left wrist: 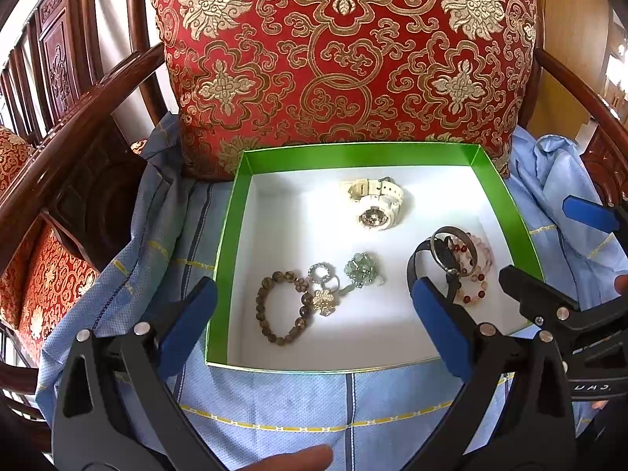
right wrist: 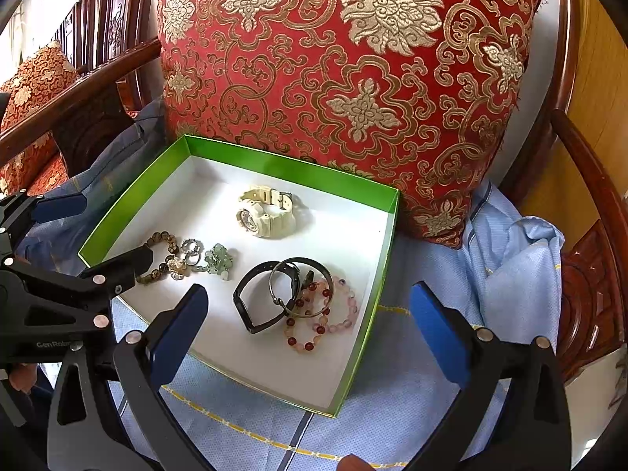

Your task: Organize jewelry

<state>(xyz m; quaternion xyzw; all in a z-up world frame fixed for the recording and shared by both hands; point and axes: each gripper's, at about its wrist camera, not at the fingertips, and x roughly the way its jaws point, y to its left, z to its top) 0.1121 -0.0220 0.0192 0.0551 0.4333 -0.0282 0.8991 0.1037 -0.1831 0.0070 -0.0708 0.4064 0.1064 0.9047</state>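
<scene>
Left wrist view: left tool (left wrist: 314, 314) spread wide, empty, hovering at near edge of green box (left wrist: 223, 243); white watch (left wrist: 375, 204), brown bead bracelet (left wrist: 280, 308), jade piece (left wrist: 361, 269) already inside.
Right wrist view: right tool (right wrist: 310, 318) wide, empty; black band (right wrist: 255, 302), metal bangle (right wrist: 300, 288), pink-red bead bracelets (right wrist: 325, 322) at box's near right. Nothing visible outside box; task seems nearly done.

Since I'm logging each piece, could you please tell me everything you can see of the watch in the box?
The watch is cream-coloured, apparently plastic or resin, with a chunky ridged strap closed in a loop by a metal buckle. It lies on its side on the white floor of the green-walled box, toward the back, round metallic-looking dial facing the front. Nothing touches it; the bracelets and both grippers are apart from it.
</scene>
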